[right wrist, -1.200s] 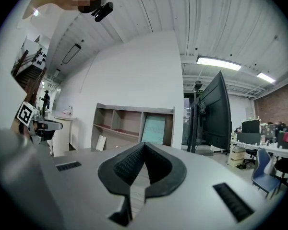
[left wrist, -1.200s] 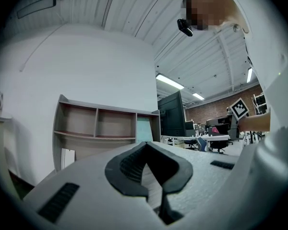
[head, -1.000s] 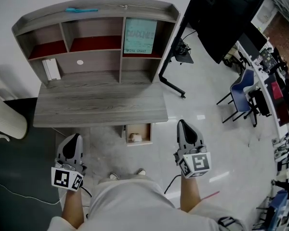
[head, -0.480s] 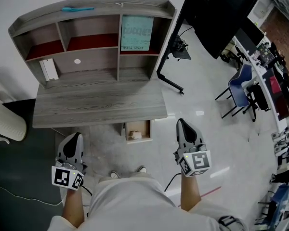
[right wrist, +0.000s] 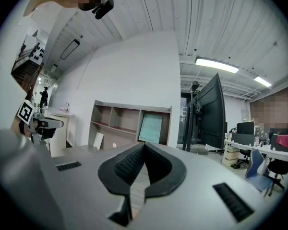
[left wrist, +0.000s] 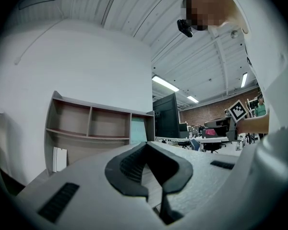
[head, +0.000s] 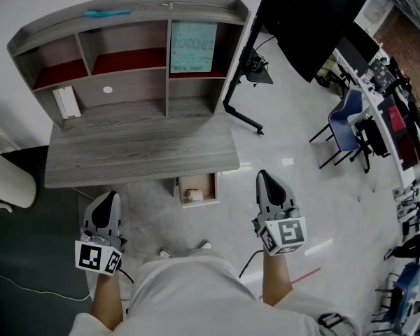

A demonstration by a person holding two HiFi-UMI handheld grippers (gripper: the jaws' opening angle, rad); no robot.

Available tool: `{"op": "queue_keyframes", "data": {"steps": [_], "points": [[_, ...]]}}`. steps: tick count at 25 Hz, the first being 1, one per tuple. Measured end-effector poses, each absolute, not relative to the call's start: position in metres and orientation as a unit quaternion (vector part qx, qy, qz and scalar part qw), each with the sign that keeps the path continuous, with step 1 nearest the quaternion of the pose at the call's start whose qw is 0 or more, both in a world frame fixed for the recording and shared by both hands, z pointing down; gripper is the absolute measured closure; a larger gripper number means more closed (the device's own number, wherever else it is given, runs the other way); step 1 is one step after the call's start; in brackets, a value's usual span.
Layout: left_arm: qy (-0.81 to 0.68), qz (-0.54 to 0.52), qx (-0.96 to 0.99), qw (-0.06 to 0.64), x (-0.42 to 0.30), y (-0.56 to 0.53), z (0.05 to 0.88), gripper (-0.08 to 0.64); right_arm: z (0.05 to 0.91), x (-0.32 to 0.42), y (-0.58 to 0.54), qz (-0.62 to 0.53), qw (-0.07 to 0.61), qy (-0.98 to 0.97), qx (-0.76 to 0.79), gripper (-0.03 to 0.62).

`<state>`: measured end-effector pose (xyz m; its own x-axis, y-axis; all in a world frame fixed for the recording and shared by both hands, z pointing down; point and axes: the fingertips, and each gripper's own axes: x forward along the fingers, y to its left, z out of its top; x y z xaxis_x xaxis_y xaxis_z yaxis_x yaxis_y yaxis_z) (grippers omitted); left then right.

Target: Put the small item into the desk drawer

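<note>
Head view first: the desk (head: 140, 149) is grey wood-grain board, topped by a hutch of boxy compartments with two shelves lined dark red. Under its front edge the drawer (head: 213, 189) stands pulled out, a pale wooden box, and the small item (head: 193, 195), a whitish lump, lies inside it. The left gripper (head: 110, 201) and right gripper (head: 266, 183) point level on either side of the drawer, apart from it. Only this view shows the drawer and the item. The gripper views look across the desktop instead. Each shows ribbed black pads meeting at the tips, jaws closed on nothing. Beyond them are the hutch, a ribbed white ceiling and a tall black monitor (right wrist: 209, 111).
</note>
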<state>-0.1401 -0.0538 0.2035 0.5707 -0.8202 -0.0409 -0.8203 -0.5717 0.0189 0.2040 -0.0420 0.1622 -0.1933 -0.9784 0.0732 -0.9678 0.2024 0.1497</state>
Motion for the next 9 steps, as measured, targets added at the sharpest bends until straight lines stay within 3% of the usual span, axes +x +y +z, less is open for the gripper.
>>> {"op": "queue_keyframes", "data": {"steps": [9], "points": [[0.457,0.020,-0.889,-0.003,-0.1311,-0.0540,0.2099,0.555,0.1687,0.2099,-0.0399,-0.034,0.082,-0.769,0.633,0.595]]}}
